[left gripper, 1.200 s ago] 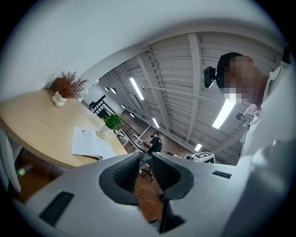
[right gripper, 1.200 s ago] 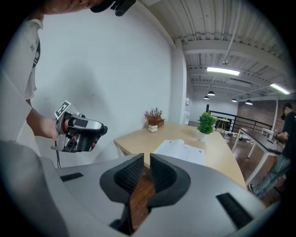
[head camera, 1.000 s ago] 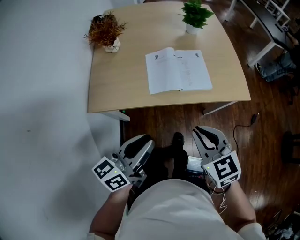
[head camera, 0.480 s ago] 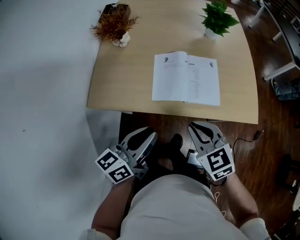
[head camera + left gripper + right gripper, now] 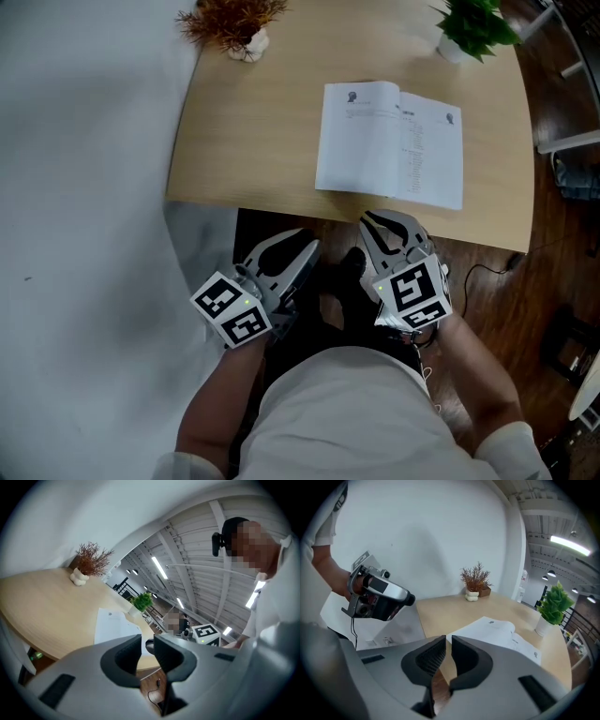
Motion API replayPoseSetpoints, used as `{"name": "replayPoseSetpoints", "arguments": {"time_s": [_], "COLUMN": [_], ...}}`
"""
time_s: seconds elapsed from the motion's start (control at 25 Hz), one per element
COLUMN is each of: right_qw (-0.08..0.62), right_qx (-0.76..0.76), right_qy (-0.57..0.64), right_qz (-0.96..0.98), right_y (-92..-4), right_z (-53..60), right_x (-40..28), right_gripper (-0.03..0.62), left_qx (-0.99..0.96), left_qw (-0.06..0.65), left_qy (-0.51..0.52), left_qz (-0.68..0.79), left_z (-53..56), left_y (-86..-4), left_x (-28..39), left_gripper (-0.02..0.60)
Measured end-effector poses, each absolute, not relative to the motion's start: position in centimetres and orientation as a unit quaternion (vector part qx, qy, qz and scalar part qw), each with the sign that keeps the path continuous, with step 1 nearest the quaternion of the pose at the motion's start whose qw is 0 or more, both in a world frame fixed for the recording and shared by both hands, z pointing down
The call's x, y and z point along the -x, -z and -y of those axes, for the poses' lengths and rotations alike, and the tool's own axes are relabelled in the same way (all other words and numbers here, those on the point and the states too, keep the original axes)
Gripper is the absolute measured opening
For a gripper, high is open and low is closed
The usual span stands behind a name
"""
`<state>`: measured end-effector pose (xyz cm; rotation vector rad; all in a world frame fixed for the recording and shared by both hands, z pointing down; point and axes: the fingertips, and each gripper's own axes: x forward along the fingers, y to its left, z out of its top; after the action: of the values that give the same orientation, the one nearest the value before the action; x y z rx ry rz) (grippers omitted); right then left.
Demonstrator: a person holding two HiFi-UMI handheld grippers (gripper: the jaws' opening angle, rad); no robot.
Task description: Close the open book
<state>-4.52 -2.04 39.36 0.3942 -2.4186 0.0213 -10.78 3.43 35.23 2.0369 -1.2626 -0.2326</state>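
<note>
Only the head view is showing the left tool (image 5: 302,251) and right tool (image 5: 380,225) together, short of the counter's (image 5: 253,122) near edge; their own views are showing jaws slightly parted, empty. The open book (image 5: 389,142) is lying at that edge, just beyond the right tool.

Pale wooden table top (image 5: 253,141): matt, smooth, fine straight grain. Open white paper book (image 5: 389,141) on it: matt pages, faint print. Dark brown plank floor (image 5: 553,253) to right: wood, low sheen. White wall (image 5: 84,187) to left: smooth, matt. Left gripper (image 5: 309,246) and right gripper (image 5: 380,223): grey moulded plastic, matt, smooth; dark inner pads (image 5: 432,660) finely ribbed. Dry rust-brown twig plant (image 5: 230,14) at far left: brittle, rough; its small white pot (image 5: 253,42) smooth. Pale cloth top (image 5: 347,412) nearest: soft, matt.
</note>
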Motion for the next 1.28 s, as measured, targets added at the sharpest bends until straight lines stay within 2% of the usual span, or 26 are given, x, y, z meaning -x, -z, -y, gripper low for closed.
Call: {"name": "replayPoseSetpoints", "arguments": {"time_s": [0.2,0.28,0.48,1.28], "right_qw": [0.365,0.376,0.411,0.457], "right_qx": [-0.146,-0.137,-0.125,-0.157], "right_qy": [0.038,0.06,0.093,0.079], "right_qz": [0.919,0.914,0.898,0.872], "right_y": [-42.0,-43.0,-46.3,-50.4], "right_z": [3.0,3.2,3.8,5.2], "right_x": [8.2,9.5,11.9,12.6], "right_gripper": [0.02,0.053,0.054,0.053], "left_qx": [-0.793,-0.793,-0.79,-0.785], "left_qw": [0.377,0.384,0.399,0.423], "left_qy": [0.078,0.078,0.08,0.083], "left_qz": [0.471,0.466,0.46,0.445], "left_z": [-2.2,-1.8,-1.4,-0.4], "left_y": [-37.5,-38.2,-39.6,-41.3], "left_x": [12.4,12.9,13.9,14.9], "left_gripper": [0.055,0.055,0.055,0.055]}}
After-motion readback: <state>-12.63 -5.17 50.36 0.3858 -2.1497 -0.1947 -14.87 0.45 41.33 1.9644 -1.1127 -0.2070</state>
